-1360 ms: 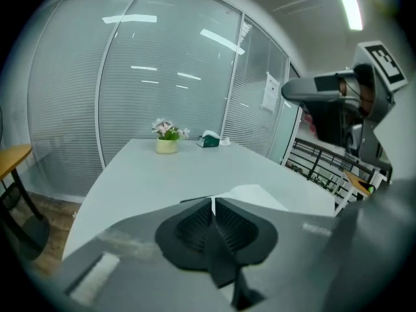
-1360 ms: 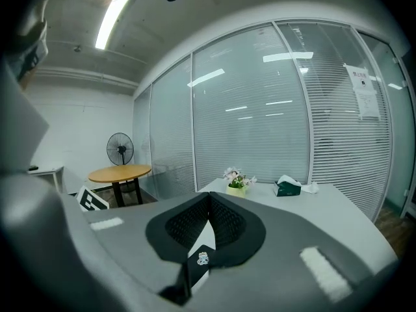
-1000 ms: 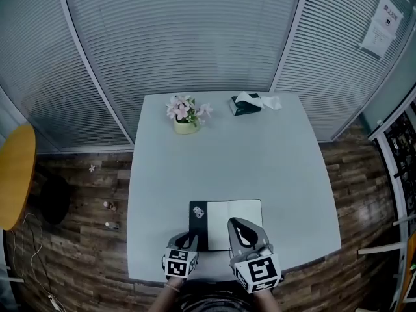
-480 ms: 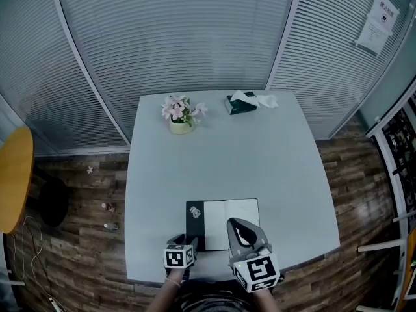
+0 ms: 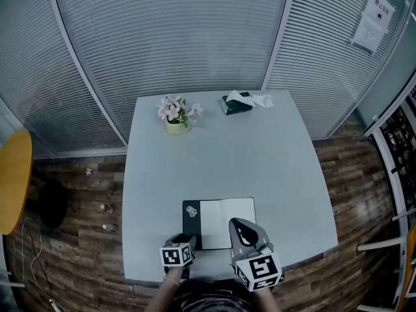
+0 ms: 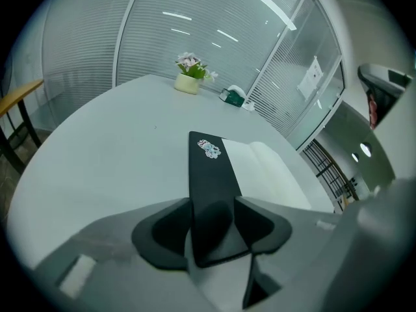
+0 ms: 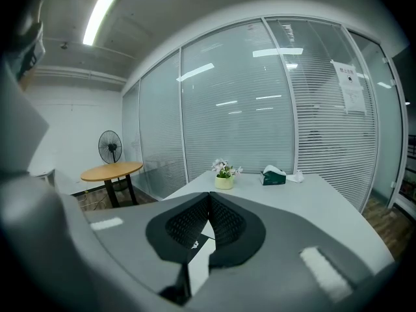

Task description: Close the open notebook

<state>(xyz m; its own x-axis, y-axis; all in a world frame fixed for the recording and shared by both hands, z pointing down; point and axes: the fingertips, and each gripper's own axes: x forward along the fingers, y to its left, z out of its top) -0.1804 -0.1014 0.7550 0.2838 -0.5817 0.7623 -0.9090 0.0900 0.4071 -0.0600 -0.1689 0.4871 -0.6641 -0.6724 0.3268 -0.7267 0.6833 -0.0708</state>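
1. Near the front edge of the pale grey square counter (image 5: 214, 155): an open notebook with a black cover and white pages (image 5: 218, 215), lying flat, black cover to the left, white page to the right.
2. On the black cover, towards its far end: a small pale sticker (image 6: 208, 148).
3. At the notebook's near left corner: the left claw (image 5: 184, 239), pointing steeply down.
4. Left claw released, its jaws wide apart and only just opened, with the near end of the black cover in the gap between them and no pad pressing on it.
5. Over the near right part of the notebook, above the white page: the right claw (image 5: 238, 225), tilted only slightly down. Touching the page or not: cannot tell.
6. Right claw clenched, jaw tips meeting, nothing gripped between them.
7. At the far side of the counter, well apart from the notebook: a pale pot of pink flowers (image 5: 174, 116) to the left and a dark green tissue box with a white tissue sticking out (image 5: 235, 103) to the right.
8. Behind the counter: glass walls with slatted blinds (image 5: 169, 38). Below: dark wooden floor (image 5: 71, 239).
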